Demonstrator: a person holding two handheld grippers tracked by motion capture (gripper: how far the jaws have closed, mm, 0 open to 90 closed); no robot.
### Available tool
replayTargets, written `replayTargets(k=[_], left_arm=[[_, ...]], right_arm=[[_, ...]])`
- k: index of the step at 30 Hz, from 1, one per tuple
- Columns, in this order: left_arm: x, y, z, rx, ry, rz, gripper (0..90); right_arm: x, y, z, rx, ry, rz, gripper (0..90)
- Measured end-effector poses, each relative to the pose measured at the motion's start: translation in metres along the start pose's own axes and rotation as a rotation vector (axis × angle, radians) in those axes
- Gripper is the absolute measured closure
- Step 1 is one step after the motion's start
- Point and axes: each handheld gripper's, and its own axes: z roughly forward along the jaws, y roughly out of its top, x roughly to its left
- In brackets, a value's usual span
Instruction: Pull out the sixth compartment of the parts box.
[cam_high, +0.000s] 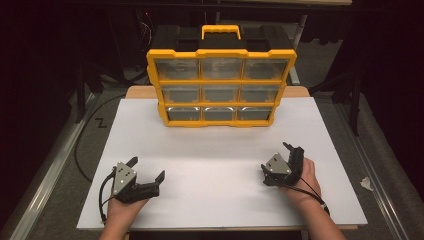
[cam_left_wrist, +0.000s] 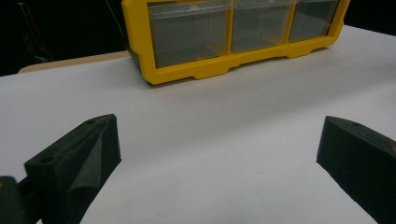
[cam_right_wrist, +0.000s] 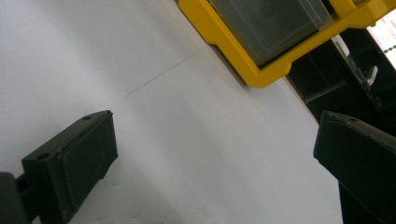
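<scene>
Yellow drawer organizer upright at far middle of white table, three rows of three clear drawers facing person, yellow handle on top. Left gripper near front left edge, jaws wide apart, nothing between. Right gripper near front right, rolled sideways, jaws apart, empty. Both well apart from organizer

Yellow-framed organizer with clear grey drawers and a black back; plain white table; both tongs black, left, right.
</scene>
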Motion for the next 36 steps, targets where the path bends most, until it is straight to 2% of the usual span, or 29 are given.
replayTargets(k=[1,4,5,13,16,19,20,23,27,28,31,34,36], left_arm=[[0.000,0.000,0.000,0.000,0.000,0.000,0.4],[0.000,0.000,0.000,0.000,0.000,0.000,0.4],[0.000,0.000,0.000,0.000,0.000,0.000,0.4],[0.000,0.000,0.000,-0.001,0.000,0.000,0.4],[0.000,0.000,0.000,-0.002,0.000,0.000,0.5],[0.000,0.000,0.000,-0.002,-0.001,0.000,0.5],[0.000,0.000,0.000,-0.001,-0.001,0.000,0.5],[0.000,0.000,0.000,-0.001,-0.001,0.000,0.5],[0.000,0.000,0.000,-0.001,-0.001,0.001,0.5],[0.000,0.000,0.000,0.000,-0.001,0.003,0.5],[0.000,0.000,0.000,0.000,-0.001,0.003,0.5],[0.000,0.000,0.000,0.000,-0.001,0.003,0.6],[0.000,0.000,0.000,0.000,-0.001,0.004,0.6]], right_arm=[[0.000,0.001,0.000,-0.002,-0.006,-0.023,1.0],[0.002,0.002,-0.001,0.001,-0.015,-0.048,1.0],[0.003,0.003,-0.002,0.003,-0.023,-0.078,1.0],[0.006,0.007,-0.005,0.011,-0.049,-0.151,1.0],[0.009,0.009,-0.006,0.013,-0.069,-0.209,1.0],[0.010,0.009,-0.006,0.016,-0.074,-0.219,1.0],[0.011,0.010,-0.007,0.015,-0.085,-0.244,1.0],[0.012,0.011,-0.008,0.016,-0.091,-0.258,1.0],[0.013,0.013,-0.009,0.022,-0.108,-0.301,1.0],[0.012,0.014,-0.010,0.023,-0.120,-0.339,1.0],[0.014,0.014,-0.011,0.029,-0.125,-0.352,1.0],[0.016,0.014,-0.010,0.036,-0.148,-0.390,1.0],[0.016,0.015,-0.010,0.036,-0.143,-0.408,1.0]])
